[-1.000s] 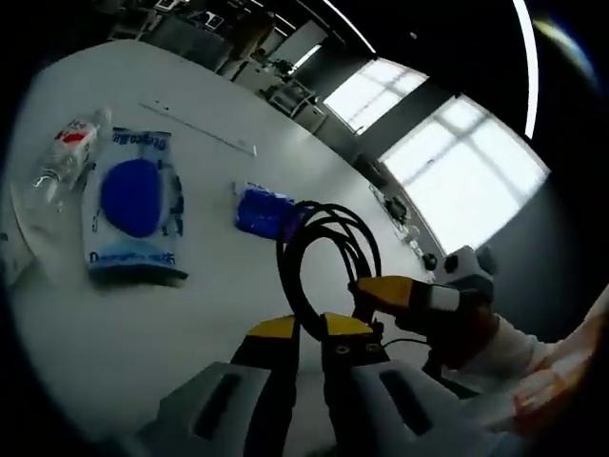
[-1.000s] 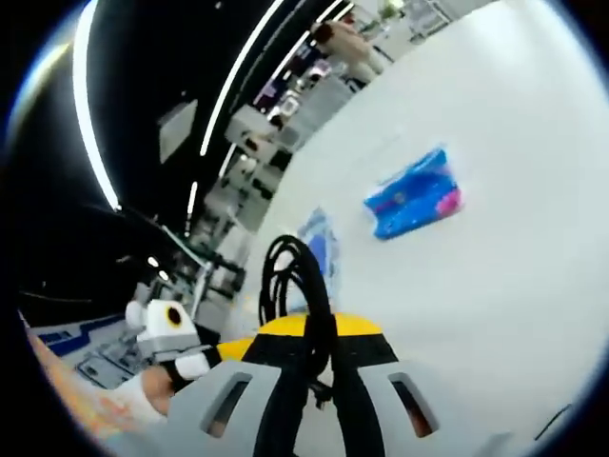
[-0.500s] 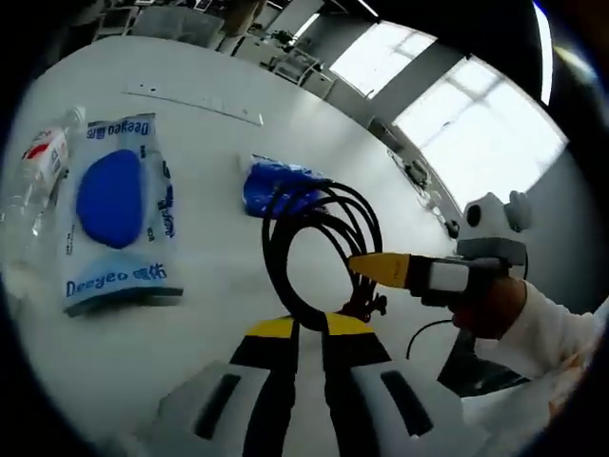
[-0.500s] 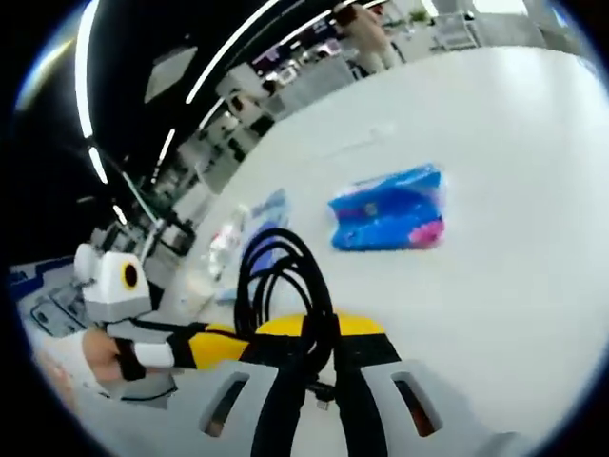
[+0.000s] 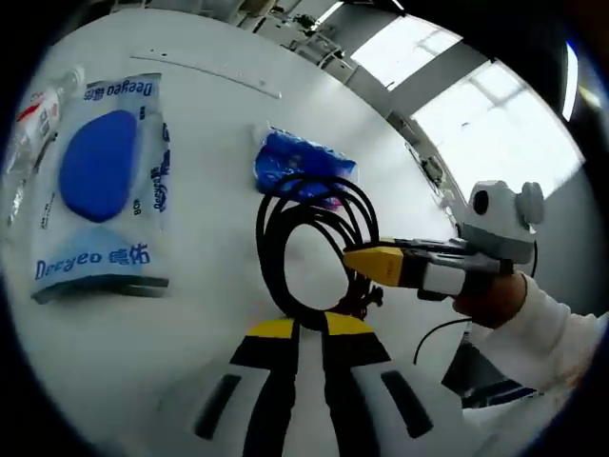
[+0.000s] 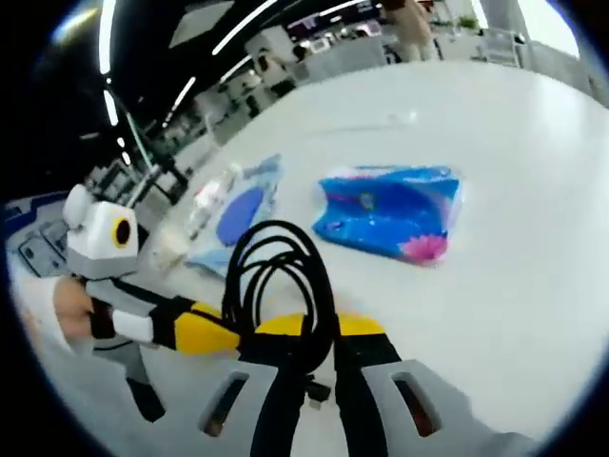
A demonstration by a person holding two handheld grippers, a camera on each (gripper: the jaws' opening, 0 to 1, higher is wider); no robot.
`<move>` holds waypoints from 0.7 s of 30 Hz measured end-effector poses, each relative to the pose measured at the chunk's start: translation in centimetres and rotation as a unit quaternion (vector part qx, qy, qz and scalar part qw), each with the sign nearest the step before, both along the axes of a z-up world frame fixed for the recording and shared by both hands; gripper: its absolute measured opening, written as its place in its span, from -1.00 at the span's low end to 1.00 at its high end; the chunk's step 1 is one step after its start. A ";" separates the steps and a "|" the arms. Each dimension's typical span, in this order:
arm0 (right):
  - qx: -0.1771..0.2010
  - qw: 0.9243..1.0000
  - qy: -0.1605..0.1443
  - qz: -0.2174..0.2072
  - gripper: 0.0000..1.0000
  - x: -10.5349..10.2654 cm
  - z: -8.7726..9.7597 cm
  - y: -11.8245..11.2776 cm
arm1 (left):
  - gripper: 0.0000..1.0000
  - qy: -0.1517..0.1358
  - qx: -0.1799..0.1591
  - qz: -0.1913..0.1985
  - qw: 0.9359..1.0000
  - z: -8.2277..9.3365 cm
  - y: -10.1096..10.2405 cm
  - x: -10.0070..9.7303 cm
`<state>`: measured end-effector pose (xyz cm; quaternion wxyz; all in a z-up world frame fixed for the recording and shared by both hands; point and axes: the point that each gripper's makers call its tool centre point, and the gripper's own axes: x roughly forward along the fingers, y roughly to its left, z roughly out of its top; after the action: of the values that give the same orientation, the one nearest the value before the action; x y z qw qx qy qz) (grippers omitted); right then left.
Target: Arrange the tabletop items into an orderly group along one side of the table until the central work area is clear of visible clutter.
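1. A coil of black cable point(image 5: 309, 243) is held above the white table point(image 5: 209, 314), gripped from 2 sides at once.
2. In the left gripper view, the left gripper point(image 5: 308, 328) has its yellow-tipped jaws closed on the lower loop of the coil, with the strands passing between them.
3. The right gripper point(image 5: 366, 262) enters that view from the right, held by a hand point(image 5: 490, 300) in a white sleeve; its yellow tip meets the coil's right side.
4. In the right gripper view, the right gripper point(image 6: 311, 328) is seen clamped on the bottom of the cable coil point(image 6: 276, 281), and the left gripper point(image 6: 205, 331) reaches in from the left to the same bundle.
5. A blue tissue pack point(image 5: 300, 167) lies on the table just beyond the coil; in the right gripper view it is seen as a blue pack with a pink corner point(image 6: 390, 214).
6. A white-and-blue wipes packet point(image 5: 100, 195) lies flat to the left, with a clear plastic bottle point(image 5: 33, 129) with a red label just beside its far edge.
7. A long thin strip, possibly a ruler point(image 5: 205, 71), lies farther back on the table.
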<state>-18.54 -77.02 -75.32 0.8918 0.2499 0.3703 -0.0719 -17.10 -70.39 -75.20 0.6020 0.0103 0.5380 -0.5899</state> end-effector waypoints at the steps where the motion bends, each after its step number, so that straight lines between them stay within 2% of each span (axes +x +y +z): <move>1: -0.009 1.000 0.007 0.014 -0.84 0.0 -0.2 0.0 | -0.89 0.004 0.005 0.002 1.000 -0.3 0.1 0.0; 5: -0.041 0.998 0.017 0.044 -0.83 0.3 -0.5 0.1 | -0.89 0.004 0.011 0.001 1.000 -0.6 0.1 0.2; 9: -0.052 0.996 0.032 0.060 -0.80 0.2 -1.1 0.2 | -0.89 0.008 0.022 0.002 1.000 -1.0 0.2 0.1; 21: -0.077 0.994 0.048 0.055 -0.73 -0.3 -1.9 -0.4 | -0.89 0.018 0.024 0.011 0.999 -1.4 -0.2 -0.1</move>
<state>-18.81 -77.44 -77.23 0.8922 0.1567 0.4188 -0.0631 -17.17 -70.59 -76.58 0.5981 0.0081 0.5629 -0.5704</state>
